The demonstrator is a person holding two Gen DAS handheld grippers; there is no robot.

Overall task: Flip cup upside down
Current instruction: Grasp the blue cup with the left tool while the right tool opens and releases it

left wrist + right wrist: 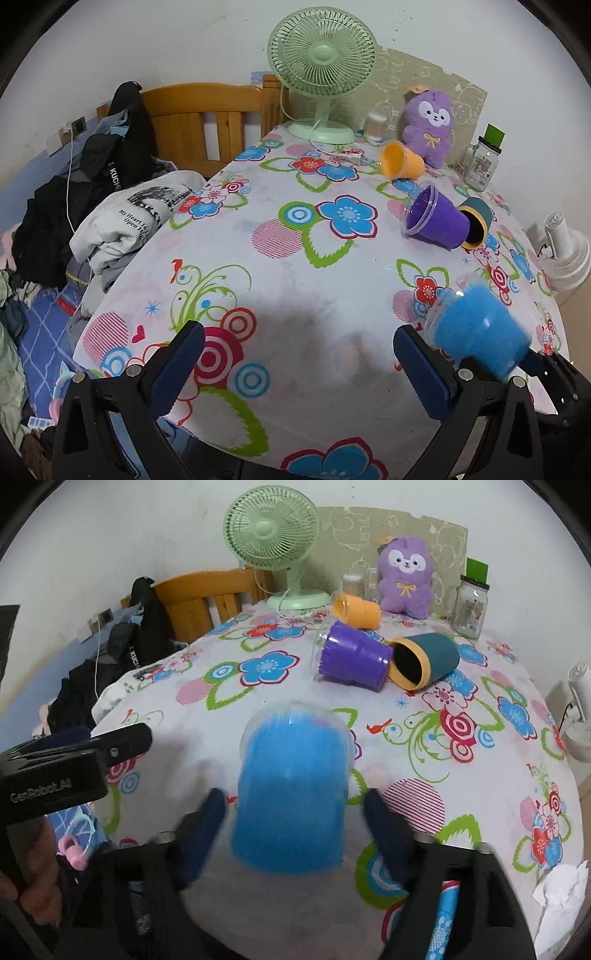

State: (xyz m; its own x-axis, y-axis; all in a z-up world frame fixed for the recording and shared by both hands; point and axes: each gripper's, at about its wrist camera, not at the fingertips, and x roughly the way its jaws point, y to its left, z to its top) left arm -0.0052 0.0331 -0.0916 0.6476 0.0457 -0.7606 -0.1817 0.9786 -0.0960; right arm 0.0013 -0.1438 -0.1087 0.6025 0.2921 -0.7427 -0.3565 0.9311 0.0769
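Observation:
A blue cup [291,794] with a clear rim lies between the wide-open fingers of my right gripper [295,812], its mouth pointing away from me; the image is blurred and the fingers [207,819] do not touch it. The same cup shows in the left wrist view [480,332], just right of my left gripper [299,354], which is open and empty over the floral tablecloth [295,266]. A purple cup [351,661], a teal cup with a yellow rim [424,661] and an orange cup [356,611] lie on their sides farther back.
A green desk fan [273,535], a purple plush toy [406,576], a glass jar [469,605] and a cotton-swab tub [352,583] stand along the table's back edge. Clothes are piled on the bed [110,206] at the left. A white fan [565,251] stands to the right.

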